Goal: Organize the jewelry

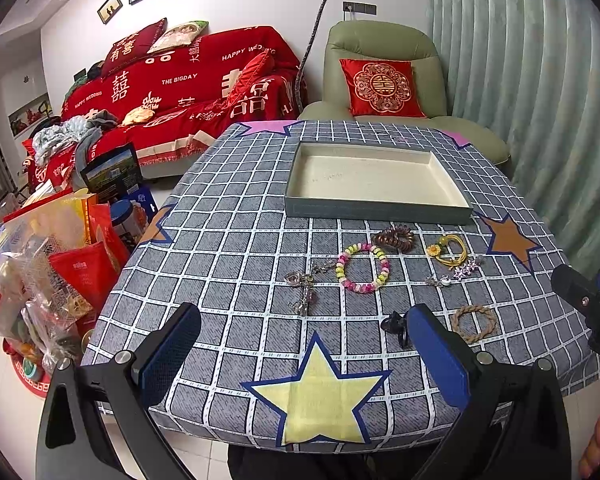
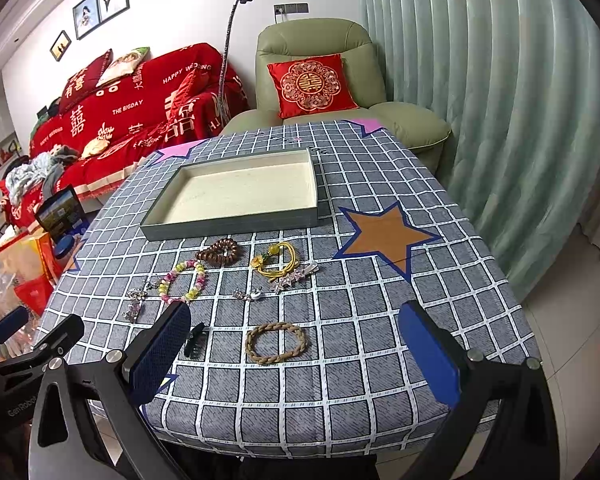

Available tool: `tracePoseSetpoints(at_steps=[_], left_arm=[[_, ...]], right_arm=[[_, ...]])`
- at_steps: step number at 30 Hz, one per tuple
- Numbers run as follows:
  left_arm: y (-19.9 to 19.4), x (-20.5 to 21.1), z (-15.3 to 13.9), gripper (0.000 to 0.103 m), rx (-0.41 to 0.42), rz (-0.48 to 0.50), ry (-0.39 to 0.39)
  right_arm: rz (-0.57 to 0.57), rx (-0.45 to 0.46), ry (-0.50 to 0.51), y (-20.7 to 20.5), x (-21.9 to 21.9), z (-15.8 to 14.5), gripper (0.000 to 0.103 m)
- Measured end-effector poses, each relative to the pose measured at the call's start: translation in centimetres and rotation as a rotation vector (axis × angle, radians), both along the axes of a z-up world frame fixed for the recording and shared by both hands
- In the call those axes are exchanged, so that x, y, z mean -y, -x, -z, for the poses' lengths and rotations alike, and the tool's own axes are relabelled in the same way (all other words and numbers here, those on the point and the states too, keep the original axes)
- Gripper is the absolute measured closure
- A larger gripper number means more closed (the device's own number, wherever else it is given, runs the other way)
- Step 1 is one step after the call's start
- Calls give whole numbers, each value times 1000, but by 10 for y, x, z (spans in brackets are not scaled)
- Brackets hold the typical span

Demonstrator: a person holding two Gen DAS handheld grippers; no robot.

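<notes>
An empty shallow grey box (image 1: 296, 208) (image 2: 228, 226) with a cream lining lies at the far middle of the checked table. In front of it lie a pink-and-yellow bead bracelet (image 1: 363, 266) (image 2: 183, 280), a brown coil hair tie (image 1: 393, 237) (image 2: 219, 252), a yellow cord with a flower (image 1: 449, 252) (image 2: 276, 261), silver charms (image 1: 304, 284) (image 2: 134, 300), a star clip (image 1: 466, 269) (image 2: 294, 277), a braided ring (image 1: 473, 322) (image 2: 276, 342) and a black claw clip (image 1: 396, 326) (image 2: 195, 340). My left gripper (image 1: 304, 354) and right gripper (image 2: 296, 356) both hover open over the near edge, holding nothing.
A red-covered sofa (image 1: 188, 88) and a green armchair (image 1: 380, 72) with a red cushion stand behind the table. Bags and boxes (image 1: 48, 256) crowd the floor at the left. A green curtain (image 2: 500, 100) hangs at the right. The right gripper's body (image 1: 588, 304) shows at the left view's edge.
</notes>
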State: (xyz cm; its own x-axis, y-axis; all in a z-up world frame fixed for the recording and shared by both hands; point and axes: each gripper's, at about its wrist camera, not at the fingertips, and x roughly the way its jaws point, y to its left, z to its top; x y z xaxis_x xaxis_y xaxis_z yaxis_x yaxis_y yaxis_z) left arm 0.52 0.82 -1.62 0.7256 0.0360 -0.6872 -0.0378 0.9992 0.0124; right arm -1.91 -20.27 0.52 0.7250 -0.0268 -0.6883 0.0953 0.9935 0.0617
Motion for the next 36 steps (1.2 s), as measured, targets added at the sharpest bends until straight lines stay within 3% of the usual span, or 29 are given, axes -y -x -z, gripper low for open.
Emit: tracePoseSetpoints(at_steps=[26,36], left_arm=[[-1,2,4,0,-9,0,1],[-13,-12,23,0,-75,-19,15]], right_arm=[[-1,-6,-2,1,-2,1,0],[3,-38,-7,-1,-3,12,0]])
